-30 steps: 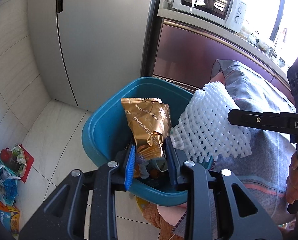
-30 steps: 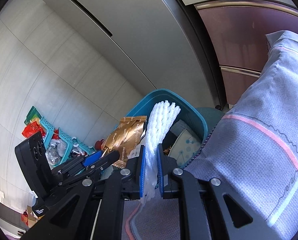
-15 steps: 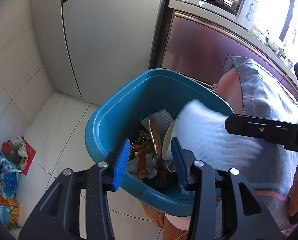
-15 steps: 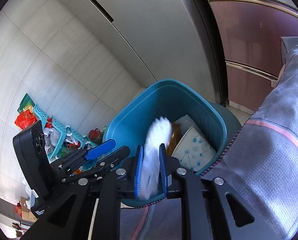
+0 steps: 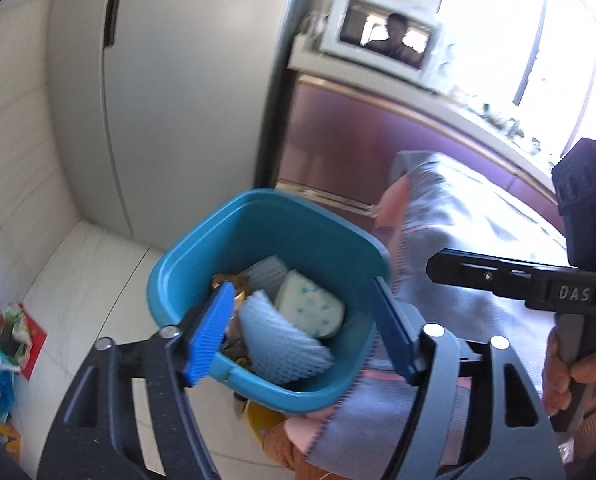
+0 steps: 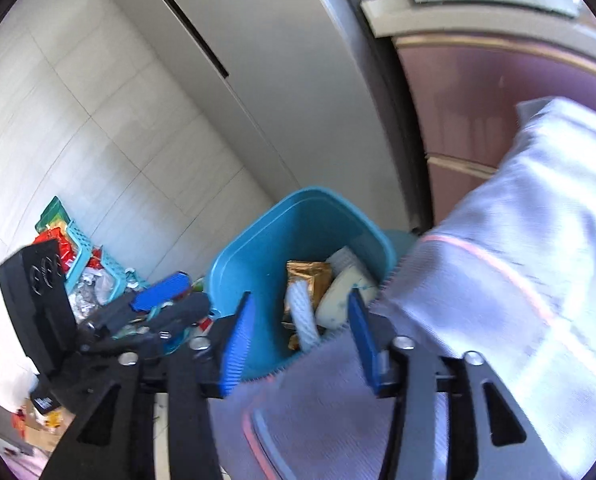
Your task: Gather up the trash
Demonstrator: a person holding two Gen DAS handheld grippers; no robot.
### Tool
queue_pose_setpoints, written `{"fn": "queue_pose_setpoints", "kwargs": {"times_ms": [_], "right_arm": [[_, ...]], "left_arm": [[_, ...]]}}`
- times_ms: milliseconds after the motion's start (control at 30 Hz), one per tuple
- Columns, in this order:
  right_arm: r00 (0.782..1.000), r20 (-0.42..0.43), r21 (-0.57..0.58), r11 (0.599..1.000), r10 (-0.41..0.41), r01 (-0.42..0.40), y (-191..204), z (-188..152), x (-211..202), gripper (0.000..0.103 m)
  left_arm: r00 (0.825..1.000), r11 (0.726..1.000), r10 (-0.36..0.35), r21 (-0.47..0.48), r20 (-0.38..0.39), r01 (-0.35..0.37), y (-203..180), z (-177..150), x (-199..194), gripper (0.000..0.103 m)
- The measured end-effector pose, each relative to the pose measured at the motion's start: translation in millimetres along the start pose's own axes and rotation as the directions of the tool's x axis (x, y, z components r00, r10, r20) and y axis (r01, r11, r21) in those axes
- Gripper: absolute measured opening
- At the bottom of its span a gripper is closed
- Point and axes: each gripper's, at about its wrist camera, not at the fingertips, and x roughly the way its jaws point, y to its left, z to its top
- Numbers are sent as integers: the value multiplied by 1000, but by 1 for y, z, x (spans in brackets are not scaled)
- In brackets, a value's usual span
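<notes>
Trash — foam net (image 5: 282, 344), gold wrapper (image 6: 308, 280) — lies inside the blue bin (image 5: 258, 216). Both the left hand-held gripper (image 5: 302, 332) and right hand-held gripper (image 6: 300, 344) are opening, empty. Best lift them clear without snagging the rim.

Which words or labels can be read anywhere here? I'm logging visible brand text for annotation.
"DAS": white letters on the black body of the right gripper, cut off by the picture's edge.
Gold snack wrapper in the blue bin: print too blurred to read.
Packages in the floor baskets: too small.
</notes>
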Motion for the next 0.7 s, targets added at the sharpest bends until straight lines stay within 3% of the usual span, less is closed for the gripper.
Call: {"fn": "queue_pose_setpoints", "kwargs": {"times_ms": [167, 267, 367, 700], "right_arm": [[990, 103, -36, 994, -101, 105, -10, -22, -44, 67], [970, 178, -39, 984, -165, 175, -19, -38, -73, 79], [930, 263, -8, 963, -258, 270, -28, -57, -103, 93], [774, 427, 108, 876, -469, 471, -40, -113, -177, 96]], "left_arm": [[997, 998, -39, 45, 71, 36, -27, -4, -20, 97], [993, 997, -61, 44, 102, 57, -43, -8, -29, 97], [991, 998, -63, 37, 120, 59, -59, -11, -33, 97], [969, 991, -59, 134, 239, 28, -135, -25, -55, 97]]}}
